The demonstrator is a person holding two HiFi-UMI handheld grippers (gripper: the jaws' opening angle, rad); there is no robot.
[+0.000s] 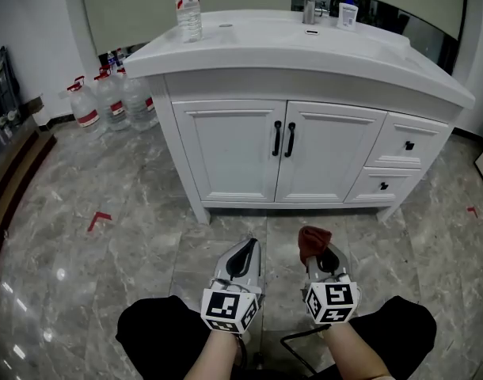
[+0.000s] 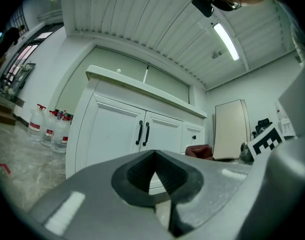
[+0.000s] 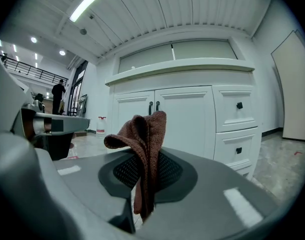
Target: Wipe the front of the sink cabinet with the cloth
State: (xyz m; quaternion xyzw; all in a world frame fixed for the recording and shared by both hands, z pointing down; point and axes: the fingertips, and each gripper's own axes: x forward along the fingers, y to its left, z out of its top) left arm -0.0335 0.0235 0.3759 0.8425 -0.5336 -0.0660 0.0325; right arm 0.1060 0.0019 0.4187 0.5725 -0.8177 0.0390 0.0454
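1. One grey marbled floor (image 1: 131,212) spreads across the whole head view. A red tape mark (image 1: 99,220) lies on it at about ten o'clock from the grippers.
2. The white sink cabinet (image 1: 233,149) stands at twelve o'clock, well apart from both grippers. Its two doors are closed, with a pair of black handles (image 1: 283,138) side by side where they meet. Two drawers (image 1: 406,145) are stacked at the doors' three o'clock side, each with a small black knob.
3. Several water jugs (image 1: 107,101) with red labels stand on the floor at the cabinet's nine o'clock side, against the wall.
4. A clear bottle (image 1: 188,8) stands upright on the cabinet's top towards eleven o'clock. The faucet (image 1: 310,2) and a small white container (image 1: 348,14) stand at one o'clock.
5. The left gripper (image 1: 245,253) is held low at six o'clock and points at the cabinet. Its fingers (image 2: 137,171) are pressed together with nothing between them.
6. The right gripper (image 1: 321,260) is just beside it at its three o'clock. Its fingers (image 3: 175,171) pinch the cloth (image 3: 142,144).
7. The cloth is reddish brown. It sticks up from the fingertips in a loose fold and is not touching the cabinet.
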